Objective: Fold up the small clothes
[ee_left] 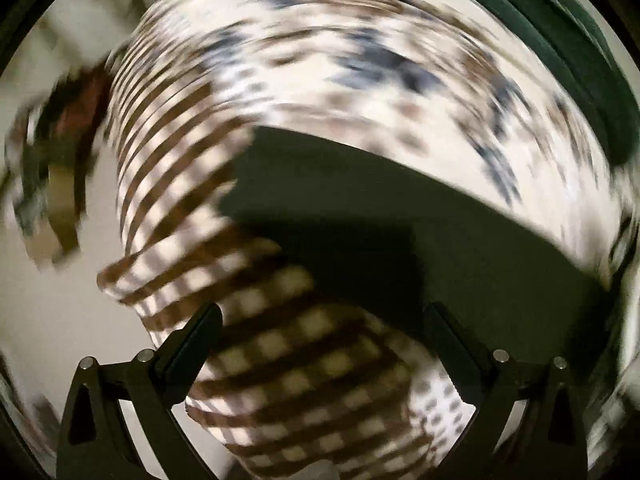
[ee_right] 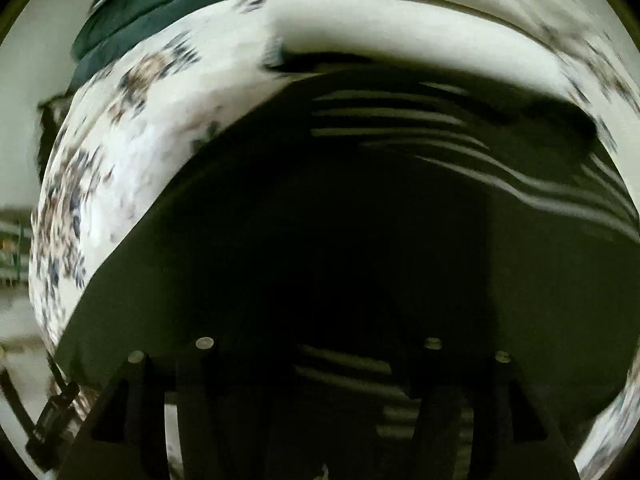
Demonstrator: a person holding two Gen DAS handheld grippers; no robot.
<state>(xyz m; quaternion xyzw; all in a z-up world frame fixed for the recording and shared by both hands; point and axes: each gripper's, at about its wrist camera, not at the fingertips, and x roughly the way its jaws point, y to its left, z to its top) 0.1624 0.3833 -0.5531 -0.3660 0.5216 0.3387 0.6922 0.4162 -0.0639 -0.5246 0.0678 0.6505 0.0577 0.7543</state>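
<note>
In the left wrist view a brown-and-white checked garment (ee_left: 296, 360) lies between the spread fingers of my left gripper (ee_left: 324, 320) and runs up to the left. A dark green cloth (ee_left: 400, 248) lies beyond it on a floral-print sheet (ee_left: 360, 60). In the right wrist view the dark green cloth (ee_right: 320, 220), with pale stripes at its right, fills the middle. My right gripper (ee_right: 320, 364) is low over it, deep in shadow. Both views are blurred by motion.
The floral sheet (ee_right: 120, 152) covers the surface. A dark green cushion or blanket (ee_right: 152, 4) lies at the far edge, also in the left wrist view (ee_left: 580, 64). A pale cream fabric (ee_right: 400, 32) lies behind the dark cloth.
</note>
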